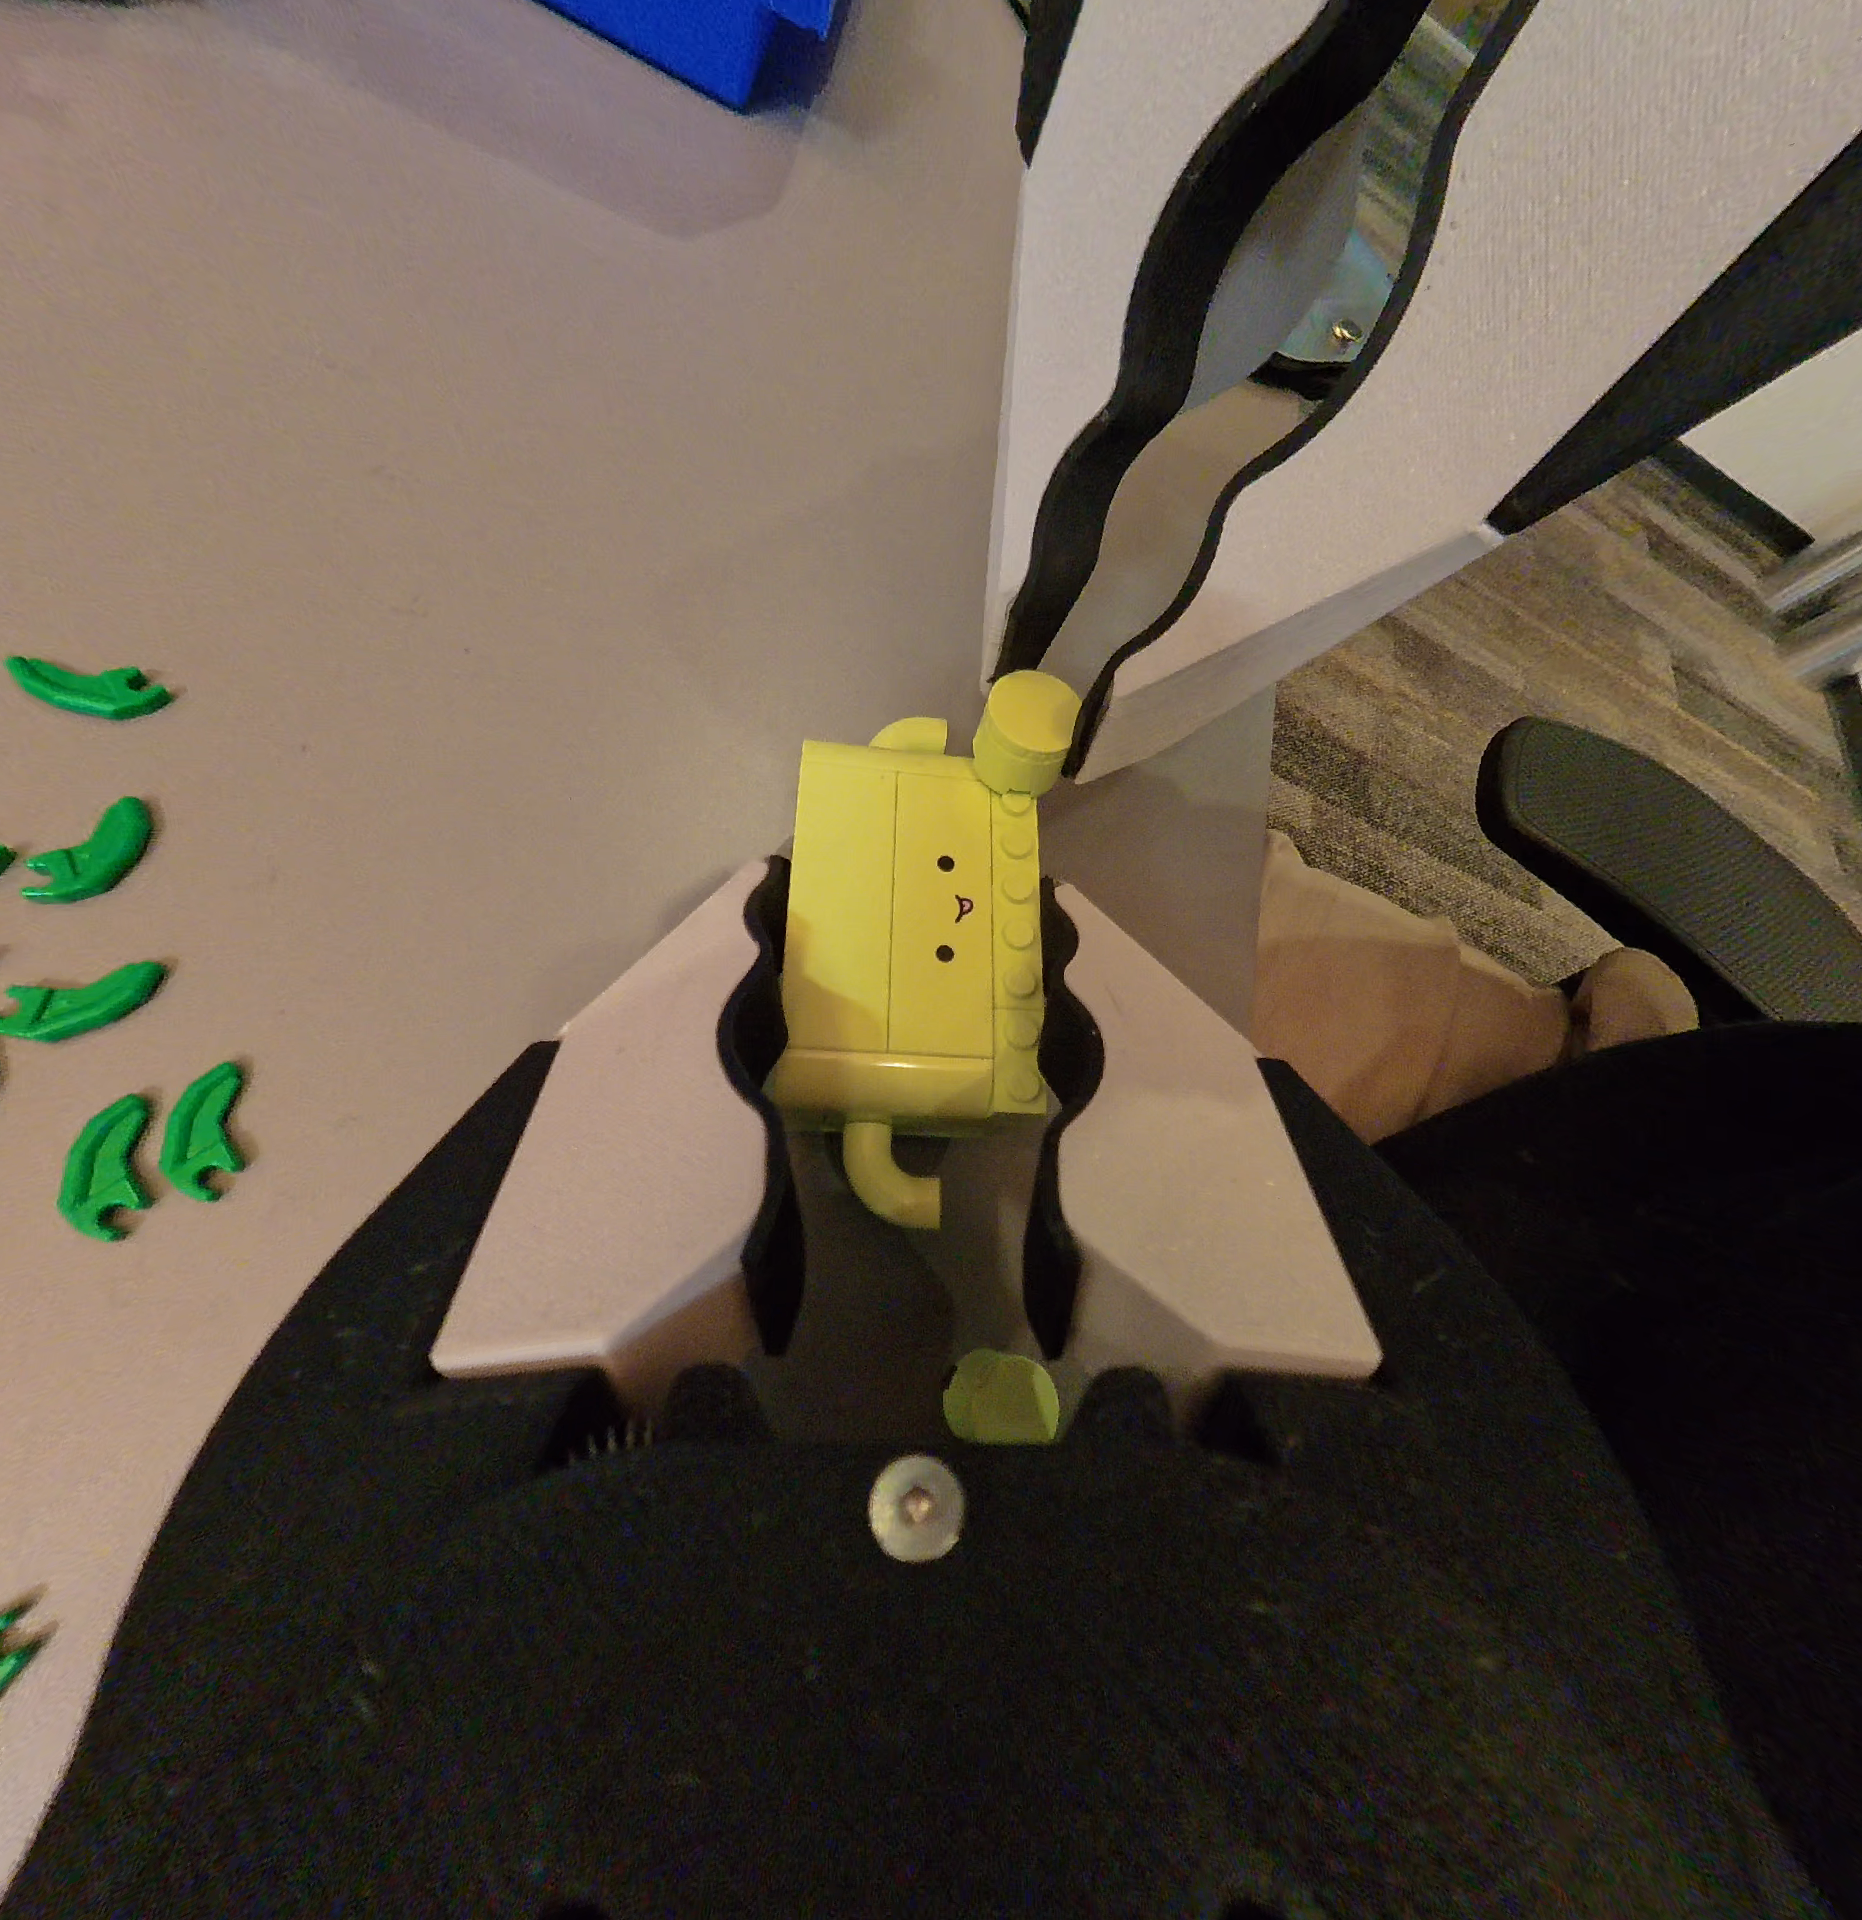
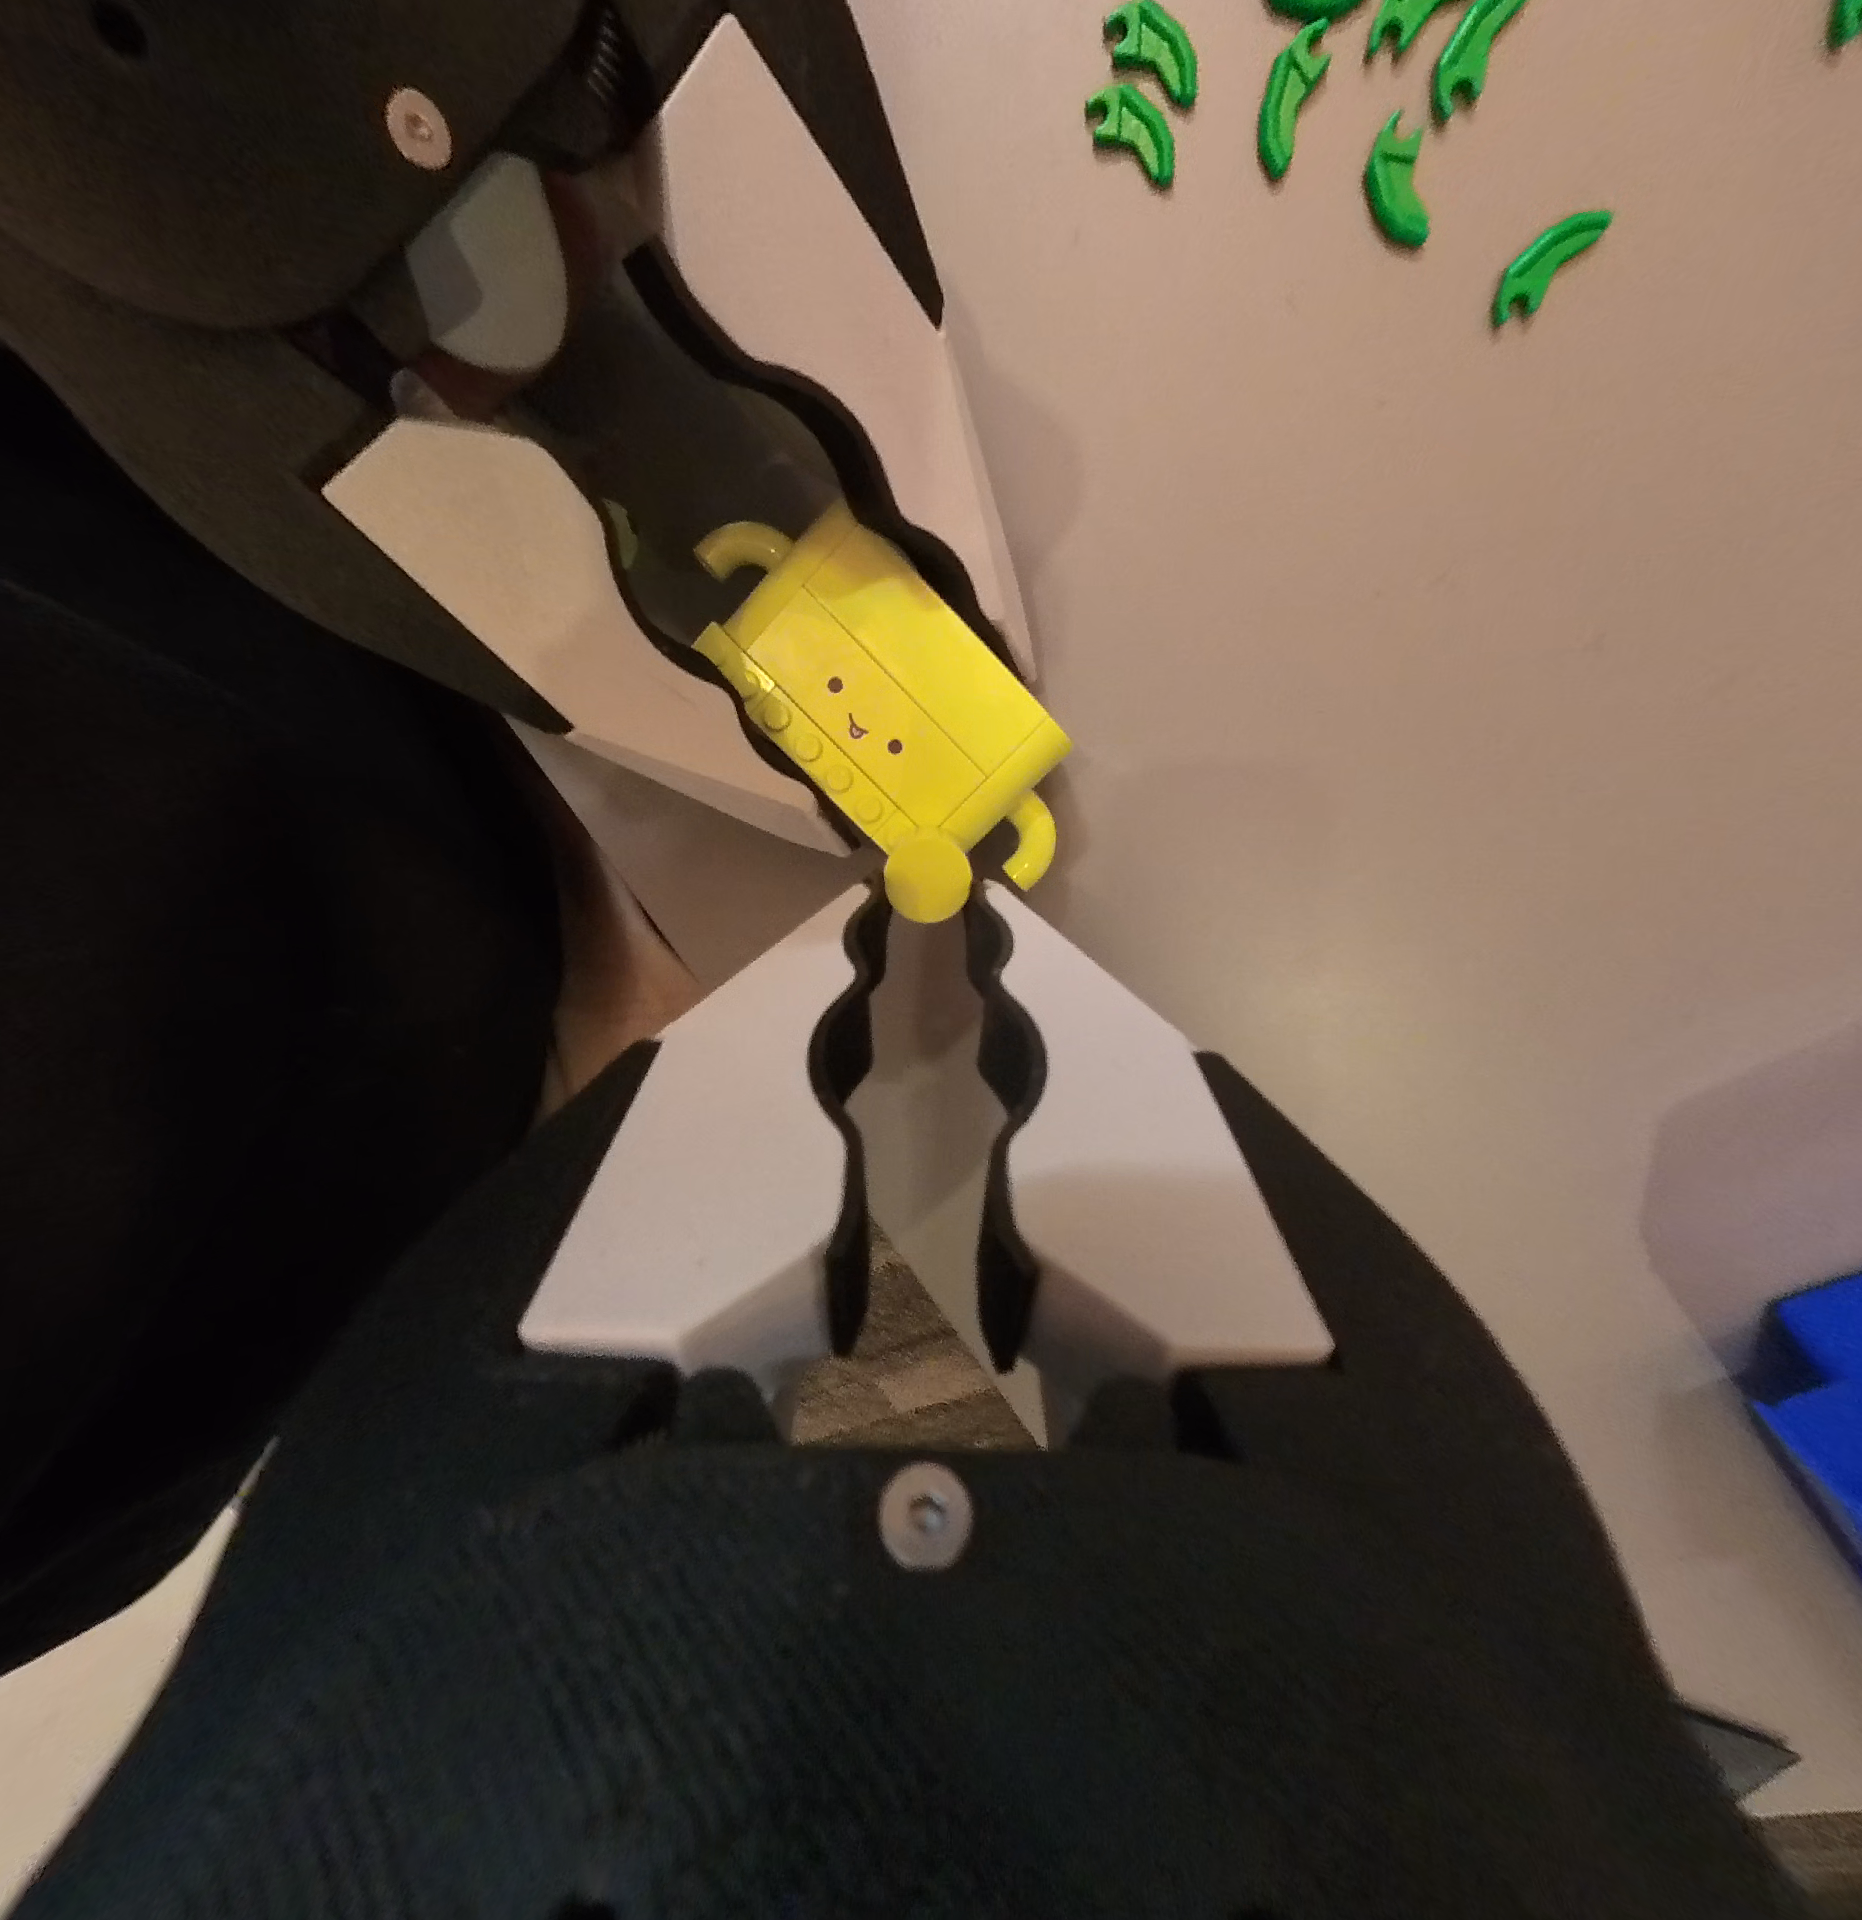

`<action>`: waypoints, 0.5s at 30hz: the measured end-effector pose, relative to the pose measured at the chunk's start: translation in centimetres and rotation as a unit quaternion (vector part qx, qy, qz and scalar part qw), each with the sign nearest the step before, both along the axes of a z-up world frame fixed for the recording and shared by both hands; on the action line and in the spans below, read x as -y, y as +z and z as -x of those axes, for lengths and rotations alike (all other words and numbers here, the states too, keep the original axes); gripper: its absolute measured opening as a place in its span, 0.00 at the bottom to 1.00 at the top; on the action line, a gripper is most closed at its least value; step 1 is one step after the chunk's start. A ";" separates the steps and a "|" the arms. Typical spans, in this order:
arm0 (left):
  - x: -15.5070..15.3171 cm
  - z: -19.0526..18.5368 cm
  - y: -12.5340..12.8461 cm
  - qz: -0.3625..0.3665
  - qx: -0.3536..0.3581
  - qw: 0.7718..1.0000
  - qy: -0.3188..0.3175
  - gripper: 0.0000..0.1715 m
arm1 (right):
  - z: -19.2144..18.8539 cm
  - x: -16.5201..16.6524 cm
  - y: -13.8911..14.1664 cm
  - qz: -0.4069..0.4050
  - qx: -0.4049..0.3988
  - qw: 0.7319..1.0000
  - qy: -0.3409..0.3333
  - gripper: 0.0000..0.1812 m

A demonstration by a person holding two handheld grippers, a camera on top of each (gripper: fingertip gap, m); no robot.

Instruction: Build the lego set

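Observation:
My left gripper (image 1: 911, 914) is shut on a yellow lego body (image 1: 906, 966) with a small printed face, a studded side and a curved hook at each end. I hold it above the table edge. My right gripper (image 1: 1041, 717) comes in from the upper right, shut on a small round yellow piece (image 1: 1022, 732) that touches the far corner of the body's studded side. In the right wrist view my right gripper (image 2: 927, 899) pinches the round piece (image 2: 927, 878) against the body (image 2: 896, 707), which my left gripper (image 2: 927, 753) holds from the upper left.
Several green leaf pieces (image 1: 96, 852) lie on the pale table (image 1: 491, 468); they also show in the right wrist view (image 2: 1394, 187). A blue bin (image 1: 719, 42) stands farther off. Another round yellow piece (image 1: 1000, 1397) shows between my left fingers' bases. A chair (image 1: 1685, 873) and carpet are beyond the table edge. Only a small space, under 4 cm, lies between the two pairs of fingers.

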State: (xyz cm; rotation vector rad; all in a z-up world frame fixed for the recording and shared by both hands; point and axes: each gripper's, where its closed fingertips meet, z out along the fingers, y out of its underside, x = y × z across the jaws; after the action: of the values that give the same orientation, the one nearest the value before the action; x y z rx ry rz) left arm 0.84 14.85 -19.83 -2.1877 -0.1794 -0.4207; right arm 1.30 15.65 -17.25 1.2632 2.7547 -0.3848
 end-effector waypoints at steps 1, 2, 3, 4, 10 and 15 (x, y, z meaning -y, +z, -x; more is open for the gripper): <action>0.0 0.0 0.0 0.000 0.000 1.000 0.000 0.26 | 0.0 0.0 0.0 0.000 0.001 1.000 0.002 0.07; 0.0 0.0 0.0 0.000 0.000 1.000 0.000 0.26 | 0.0 0.0 0.0 -0.001 0.001 1.000 0.003 0.07; 0.0 0.0 0.0 0.000 0.000 1.000 0.000 0.26 | 0.0 0.0 0.0 -0.002 0.001 1.000 0.006 0.07; 0.0 0.0 0.0 0.000 0.000 1.000 0.000 0.26 | 0.0 0.0 0.0 -0.004 0.001 1.000 0.008 0.07; 0.0 0.0 0.0 0.000 0.000 1.000 0.000 0.26 | 0.2 0.2 0.2 -0.005 0.001 1.000 0.015 0.07; 0.0 0.0 0.0 0.000 -0.001 1.000 0.000 0.27 | -0.1 0.3 0.1 -0.002 0.014 1.000 0.013 0.07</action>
State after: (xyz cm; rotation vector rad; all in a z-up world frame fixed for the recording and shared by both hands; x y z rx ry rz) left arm 0.83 14.84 -19.86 -2.1884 -0.1796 -0.4191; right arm 1.41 15.32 -17.17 1.2232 2.7463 -0.3575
